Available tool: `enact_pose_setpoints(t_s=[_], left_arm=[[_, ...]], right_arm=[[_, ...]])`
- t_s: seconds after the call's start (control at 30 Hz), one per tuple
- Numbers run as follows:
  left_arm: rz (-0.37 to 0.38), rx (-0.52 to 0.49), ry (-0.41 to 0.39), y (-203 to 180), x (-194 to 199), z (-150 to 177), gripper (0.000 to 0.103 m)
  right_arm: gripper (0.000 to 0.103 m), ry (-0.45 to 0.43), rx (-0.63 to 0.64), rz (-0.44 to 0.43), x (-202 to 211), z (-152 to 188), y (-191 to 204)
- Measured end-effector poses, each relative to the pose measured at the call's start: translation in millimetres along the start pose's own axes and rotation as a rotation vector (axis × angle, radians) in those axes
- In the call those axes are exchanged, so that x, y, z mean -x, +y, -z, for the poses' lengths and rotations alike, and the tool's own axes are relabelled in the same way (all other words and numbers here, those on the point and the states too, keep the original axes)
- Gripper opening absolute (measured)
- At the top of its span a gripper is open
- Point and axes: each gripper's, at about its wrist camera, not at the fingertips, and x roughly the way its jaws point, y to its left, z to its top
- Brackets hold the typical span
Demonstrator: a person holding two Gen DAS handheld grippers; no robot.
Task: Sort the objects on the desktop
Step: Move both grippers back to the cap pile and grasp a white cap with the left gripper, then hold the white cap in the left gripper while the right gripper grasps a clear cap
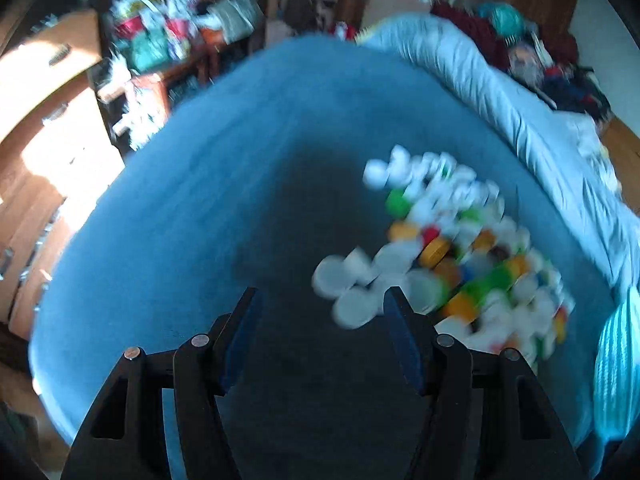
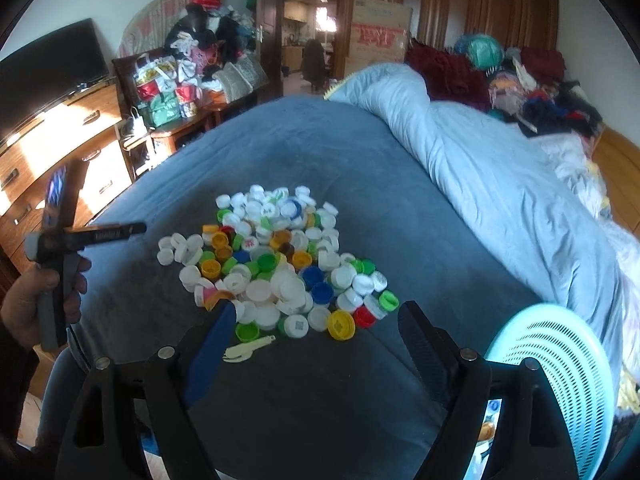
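Observation:
A heap of plastic bottle caps [image 2: 276, 264], mostly white with green, yellow, blue and red ones, lies on a blue blanket [image 2: 300, 140] spread over a bed. My right gripper [image 2: 316, 312] is open above the near edge of the heap, and nothing is pinched between its pads. In the left wrist view the caps [image 1: 452, 252] are blurred and lie to the right. My left gripper [image 1: 322, 302] is open over bare blanket [image 1: 240, 200], with a white cap [image 1: 356, 312] just inside its right finger. A hand [image 2: 40, 312] holds the left gripper at the heap's left.
A turquoise perforated basket [image 2: 552, 352] stands at the near right [image 1: 616, 360]. A small cream folding fork [image 2: 248, 348] lies by the heap. A rumpled light blue duvet [image 2: 480, 184] covers the bed's right side. A wooden dresser [image 2: 80, 140] and cluttered shelves stand at the left.

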Motion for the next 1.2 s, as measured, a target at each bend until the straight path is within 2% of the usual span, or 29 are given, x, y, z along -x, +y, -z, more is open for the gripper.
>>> enact_pose_setpoints(t_s=[0.1,0.23,0.37,0.43,0.47,0.57,0.67,0.77,0.8,0.83,0.9,0.97,1.13,1.2], left_arm=[[0.020,-0.042,0.026,7.2,-19.6,-1.4,0.056],[0.033,-0.137,0.032,-5.5,-32.4,-3.2,0.056],[0.033,-0.157,0.067,-12.6,-44.3,-3.2,0.055],[0.055,-0.143,0.088,-15.6,-40.7,0.5,0.049],[0.068,-0.137,0.072,-18.9,-33.9,2.8,0.049],[0.029,-0.131,0.046,-26.8,-27.4,11.3,0.049],[0.004,-0.131,0.088,-30.6,-44.4,18.0,0.049],[-0.017,-0.130,0.052,-34.3,-46.2,19.8,0.049],[-0.023,-0.124,0.045,-34.1,-47.0,19.5,0.046],[-0.040,-0.116,0.044,-33.0,-50.5,18.9,0.035],[-0.050,-0.097,0.041,-29.0,-52.6,18.7,0.025],[-0.034,-0.065,0.034,-21.9,-46.1,18.8,0.025],[-0.037,-0.012,-0.008,-2.6,-18.1,22.1,0.025],[-0.041,0.007,-0.023,4.5,-9.8,22.0,0.025]], right_arm=[[0.087,0.028,-0.009,-0.015,-15.2,3.6,0.8],[0.087,0.043,-0.007,-0.030,-28.1,2.2,3.8],[0.087,0.054,-0.023,-0.034,-36.4,2.4,-1.5],[0.087,0.064,-0.031,-0.038,-40.6,2.9,-2.8],[0.087,0.064,-0.032,-0.041,-41.2,3.1,-2.7],[0.087,0.067,-0.035,-0.049,-44.9,4.8,-1.4],[0.087,0.076,-0.032,-0.061,-49.4,6.8,1.6],[0.087,0.067,-0.027,-0.062,-48.4,7.1,1.7],[0.087,0.068,-0.028,-0.061,-48.9,7.5,0.4],[0.087,0.070,-0.033,-0.059,-49.6,8.5,-1.7],[0.084,0.083,-0.051,-0.067,-52.6,10.4,-6.8],[0.076,0.089,-0.067,-0.080,-54.4,13.3,-11.4],[0.076,0.081,-0.102,-0.128,-62.5,15.0,-14.9],[0.076,0.092,-0.121,-0.197,-73.1,11.3,-8.8]])
